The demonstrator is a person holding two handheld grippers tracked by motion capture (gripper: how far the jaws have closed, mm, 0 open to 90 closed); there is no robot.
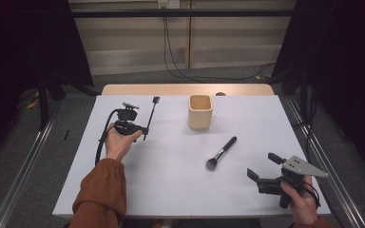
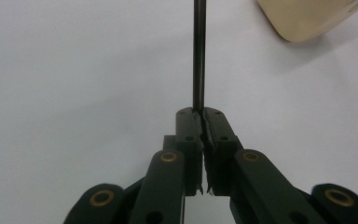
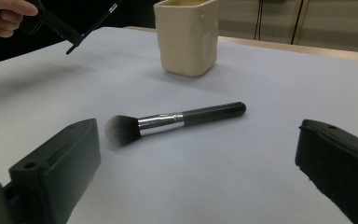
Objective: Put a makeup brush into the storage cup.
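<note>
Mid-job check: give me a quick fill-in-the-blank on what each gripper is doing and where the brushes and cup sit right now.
1. The left gripper is shut on the thin ____.
2. The right gripper has its jaws ____, with nothing between them.
3. The powder brush lies flat on the white table, between the right gripper and the beige ____.
4. The beige cup stands ____ on the table.

Missing words: brush; open; cup; upright
</note>
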